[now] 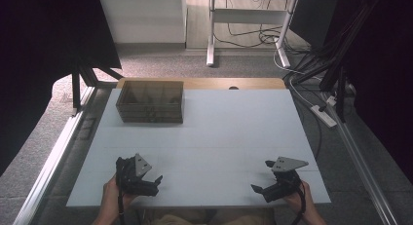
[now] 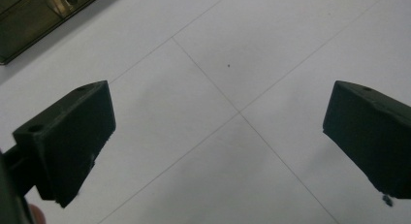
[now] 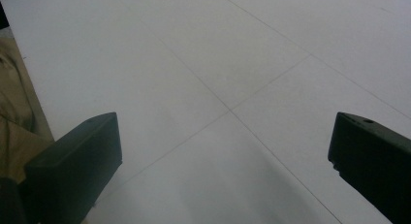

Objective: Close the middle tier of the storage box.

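left gripper (image 1: 157, 180): jaws spread, empty, resting at near edge | right gripper (image 1: 257, 188): same, ready | smoked clear box (image 1: 150, 101): far-left on surface (image 1: 229, 127), untouched, likely target

The white, faintly seamed tabletop (image 1: 229, 137) lay bare across its middle, right side and near edge, so a gripper could pass freely there. The one obstacle on it was a dark, translucent rectangular plastic box (image 1: 150, 102) at the far left corner, well apart from both grippers. The black two-jaw left gripper (image 1: 157, 182) sat near the front left edge, jaws spread wide with bare surface between them. The black two-jaw right gripper (image 1: 260, 187) sat near the front right edge, jaws likewise wide apart over bare tabletop. Open room separated the two grippers.
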The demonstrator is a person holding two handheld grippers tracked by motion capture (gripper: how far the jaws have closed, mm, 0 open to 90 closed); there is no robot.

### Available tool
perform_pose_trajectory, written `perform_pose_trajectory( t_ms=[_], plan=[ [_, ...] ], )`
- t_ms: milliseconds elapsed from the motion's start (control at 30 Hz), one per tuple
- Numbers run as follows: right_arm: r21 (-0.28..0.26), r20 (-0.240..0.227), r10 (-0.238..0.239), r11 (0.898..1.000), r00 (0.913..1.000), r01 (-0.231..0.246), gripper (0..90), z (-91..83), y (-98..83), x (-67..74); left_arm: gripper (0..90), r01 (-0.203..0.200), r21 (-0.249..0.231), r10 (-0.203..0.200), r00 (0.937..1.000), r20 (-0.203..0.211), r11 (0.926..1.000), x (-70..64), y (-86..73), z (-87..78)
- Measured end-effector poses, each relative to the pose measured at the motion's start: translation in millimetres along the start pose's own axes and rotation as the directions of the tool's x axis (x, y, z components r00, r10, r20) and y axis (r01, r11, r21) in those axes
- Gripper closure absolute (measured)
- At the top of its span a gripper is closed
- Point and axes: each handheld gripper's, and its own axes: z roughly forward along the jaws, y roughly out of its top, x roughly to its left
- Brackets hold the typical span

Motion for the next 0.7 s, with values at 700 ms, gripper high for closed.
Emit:
perform_pose_trajectory(
  t_ms=[700],
  plan=[
    [0.006,-0.004,-0.007,1.000,1.0000,0.007,0.0,1.1,-0.3,-0.1,0.0,0.008,-0.034,-0.008,0.9998,-0.017,0.9994,-3.8,-14.2,1.0]
  ],
)
